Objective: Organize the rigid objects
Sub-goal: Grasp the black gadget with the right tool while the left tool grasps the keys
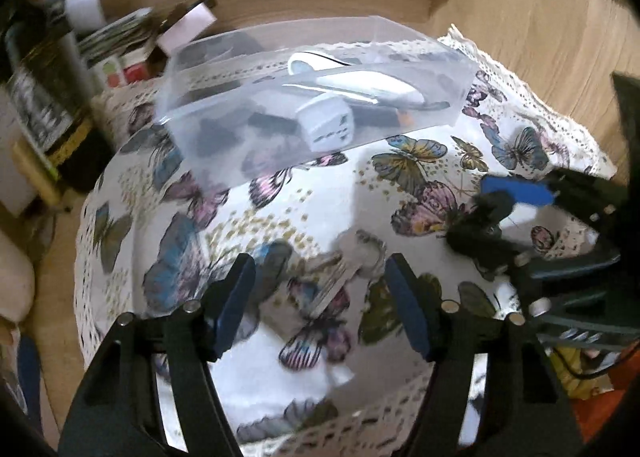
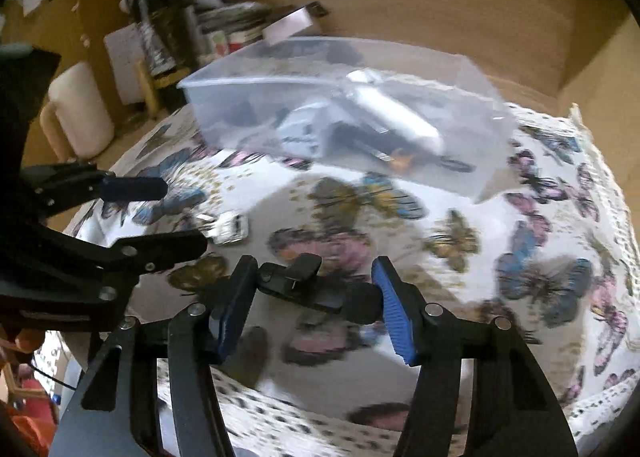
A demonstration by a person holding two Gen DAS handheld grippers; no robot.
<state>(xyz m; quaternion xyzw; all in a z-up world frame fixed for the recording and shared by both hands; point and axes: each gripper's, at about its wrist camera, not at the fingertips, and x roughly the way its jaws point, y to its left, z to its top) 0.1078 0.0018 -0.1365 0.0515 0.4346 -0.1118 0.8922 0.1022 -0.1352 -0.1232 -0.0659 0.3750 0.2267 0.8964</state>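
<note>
Butterfly cloth (image 1: 360,193), right view alone shows black clip (image 2: 304,283)

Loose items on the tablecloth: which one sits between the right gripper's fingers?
The black clip, lying between the open right gripper; the silver key lies farther off, toward the left gripper.

Table (image 1: 248,217): bin (image 1: 208,137) at the far side, holding a charger (image 1: 326,125) in front of a mouse (image 1: 372,89). Near side: keys (image 1: 352,261) between the left gripper's (image 1: 320,297) fingers, clip (image 2: 300,285) between the right gripper's (image 2: 314,297) fingers, to the keys' right. Bottle (image 1: 44,97) and boxes (image 1: 120,57) stand behind-left of the bin.
</note>
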